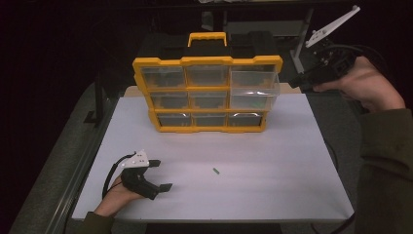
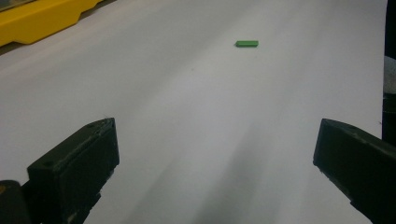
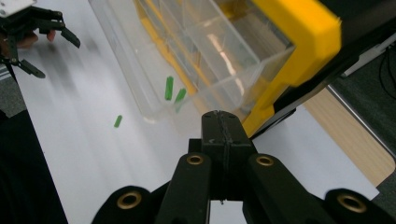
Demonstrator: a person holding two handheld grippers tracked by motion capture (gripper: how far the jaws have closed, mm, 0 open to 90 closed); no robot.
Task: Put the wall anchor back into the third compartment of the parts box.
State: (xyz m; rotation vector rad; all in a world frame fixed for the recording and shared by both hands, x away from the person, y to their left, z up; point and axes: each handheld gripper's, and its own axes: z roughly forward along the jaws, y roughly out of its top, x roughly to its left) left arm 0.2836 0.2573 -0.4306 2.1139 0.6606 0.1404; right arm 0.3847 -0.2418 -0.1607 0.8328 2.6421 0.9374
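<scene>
A yellow organizer (image 1: 160,62) with clear drawers stands upright at the back of the white board (image 1: 272,165). One clear drawer (image 1: 255,88) in its right column is pulled out; in the right gripper view this drawer (image 3: 140,70) holds two small green pieces (image 3: 169,87). Another green piece (image 1: 215,170) lies loose on the board, also seen ahead of the left jaws (image 2: 246,43). My left gripper (image 1: 162,175) rests at the front left, open and empty (image 2: 217,140). My right gripper (image 1: 295,83) hovers just right of the pulled-out drawer, its jaws shut on nothing (image 3: 222,119).
The organizer's yellow base (image 2: 42,18) lies to the left of the left jaws. A wooden surface (image 3: 355,140) and dark floor lie beyond the board's right edge. A person's sleeve (image 1: 384,161) runs along the right side.
</scene>
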